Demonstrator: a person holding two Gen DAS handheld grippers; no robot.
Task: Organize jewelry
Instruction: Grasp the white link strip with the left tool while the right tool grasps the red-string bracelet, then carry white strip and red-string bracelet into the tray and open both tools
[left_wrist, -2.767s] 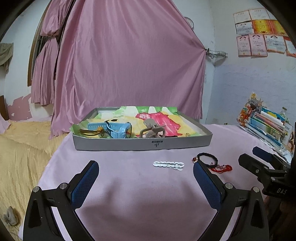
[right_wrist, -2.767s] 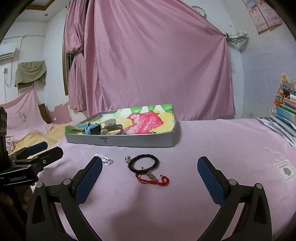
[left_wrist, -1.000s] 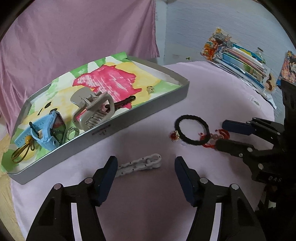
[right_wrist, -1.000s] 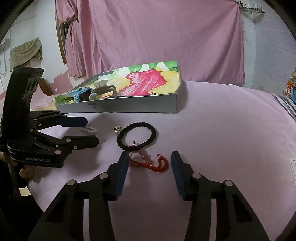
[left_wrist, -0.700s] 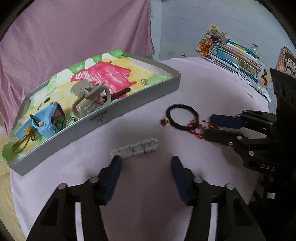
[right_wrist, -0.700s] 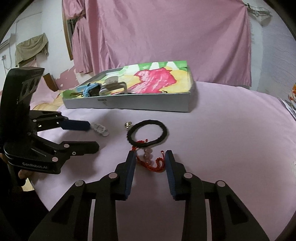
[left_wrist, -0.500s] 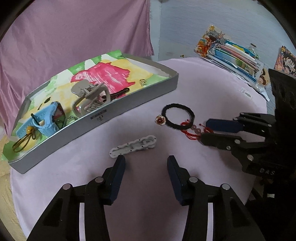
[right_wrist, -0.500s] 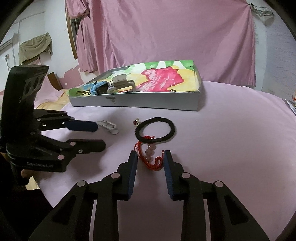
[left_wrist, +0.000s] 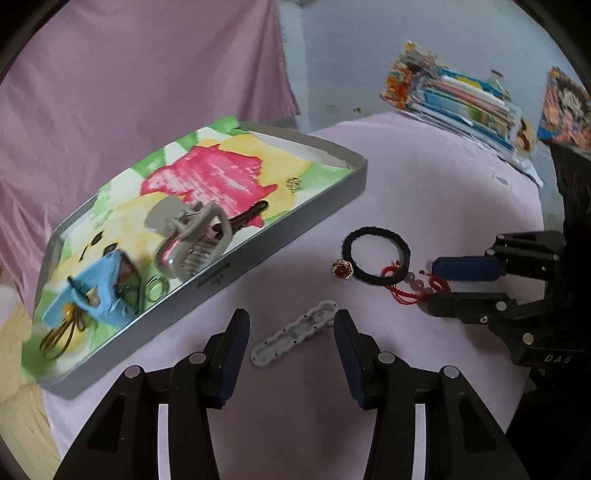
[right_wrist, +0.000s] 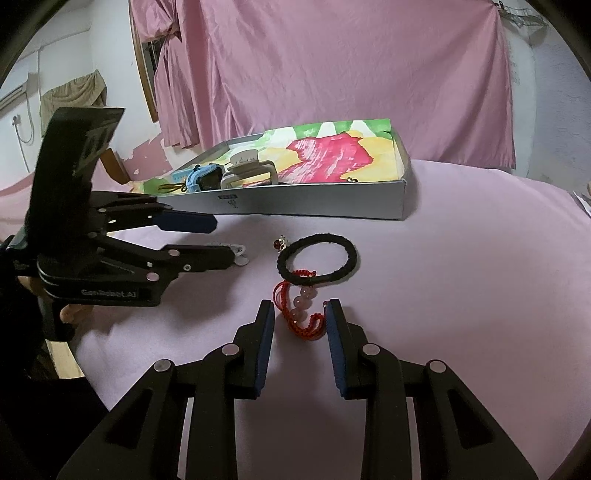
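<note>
there, white clip (left_wrist: 295, 338) half-hidden behind left tongs (left_wrist: 291, 325), both tongs part-open, right tongs (right_wrist: 300, 321) astride red bracelet (right_wrist: 300, 314), ungripped

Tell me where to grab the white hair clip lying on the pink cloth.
Grip the white hair clip across its narrow middle, coming from above. It lies flat and slanted between the left gripper pads, so closing across its width probably holds best.
</note>
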